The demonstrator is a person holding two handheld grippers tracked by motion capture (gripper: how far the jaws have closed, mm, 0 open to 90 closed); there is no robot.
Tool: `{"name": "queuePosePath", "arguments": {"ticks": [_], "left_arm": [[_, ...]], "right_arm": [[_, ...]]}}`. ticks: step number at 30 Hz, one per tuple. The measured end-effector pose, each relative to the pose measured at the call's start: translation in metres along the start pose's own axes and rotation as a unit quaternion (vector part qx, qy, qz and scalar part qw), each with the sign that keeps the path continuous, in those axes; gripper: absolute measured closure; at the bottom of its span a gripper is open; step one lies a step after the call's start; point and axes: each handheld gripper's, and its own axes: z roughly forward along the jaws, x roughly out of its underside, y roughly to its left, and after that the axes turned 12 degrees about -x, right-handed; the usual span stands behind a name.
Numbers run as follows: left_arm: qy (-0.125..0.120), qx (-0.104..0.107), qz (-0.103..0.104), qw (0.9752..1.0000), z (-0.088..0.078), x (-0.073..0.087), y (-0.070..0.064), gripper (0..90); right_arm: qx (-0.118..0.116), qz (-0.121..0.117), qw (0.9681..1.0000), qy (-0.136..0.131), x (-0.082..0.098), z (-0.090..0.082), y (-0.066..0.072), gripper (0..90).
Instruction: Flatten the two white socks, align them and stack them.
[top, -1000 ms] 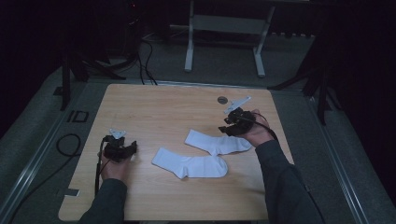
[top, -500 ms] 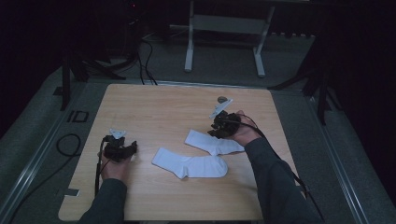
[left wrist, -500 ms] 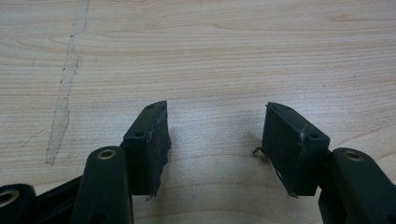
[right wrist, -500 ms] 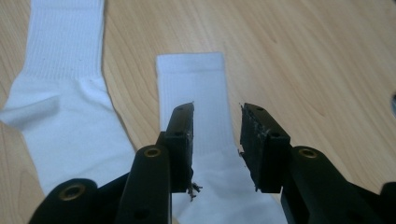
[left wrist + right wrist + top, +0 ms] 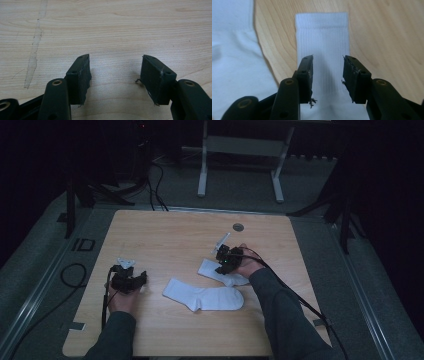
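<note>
- Socks: two white socks lie flat on the wooden table (image 5: pixel 165 235), right of centre. The far sock (image 5: pixel 215 270) sits partly under the right gripper; the near sock (image 5: pixel 205 297) lies lengthwise just in front of it, closer to the person.
- Far sock (image 5: pixel 322 40), right gripper view: ribbed cuff end points away from the camera, its hem edge straight across the wood. The near sock (image 5: pixel 232 62) covers the left of that view, with a strip of bare table between the two.
- Right gripper (image 5: pixel 328 77): jaws partly apart, one on each side of the far sock's ribbed leg, nothing clamped between them. Whether the tips touch the fabric cannot be told.
- Right gripper (image 5: pixel 223 260), high view: held in the right hand (image 5: pixel 245 262) over the far sock, cable trailing back along the sleeve.
- Left gripper (image 5: pixel 115 77): jaws spread wide over bare wood, holding nothing.
- Left gripper (image 5: pixel 127 279), high view: held in the left hand (image 5: pixel 120 295) near the table's left side, well apart from both socks.
- Small round grommet (image 5: pixel 238 227): set in the tabletop near the far edge.
</note>
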Motion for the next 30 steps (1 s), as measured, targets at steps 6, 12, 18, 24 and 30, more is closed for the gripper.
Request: {"name": "queuePosePath", "arguments": {"ticks": [6,12,18,24,30], "left_arm": [[0.0,0.0,0.0,1.0,0.0,0.0,0.0,41.1],[0.001,0.0,0.001,1.0,0.0,0.0,0.0,41.0],[0.001,0.0,0.002,1.0,-0.001,0.0,-0.001,41.0],[0.001,0.002,0.003,1.0,-0.001,0.0,-0.001,40.9],[0.001,0.002,0.003,1.0,0.0,0.0,-0.001,40.9]], "right_arm": [[-0.017,0.008,0.9997,0.014,-0.004,0.02,-0.005,57.5],[-0.037,0.026,0.9988,0.018,-0.003,0.028,-0.012,55.2],[-0.031,0.034,0.9988,0.014,-0.003,0.028,-0.011,70.7],[-0.016,0.026,0.9995,0.013,-0.003,0.029,-0.008,82.8],[0.013,0.012,0.9997,0.015,-0.001,0.01,-0.004,83.1]]}}
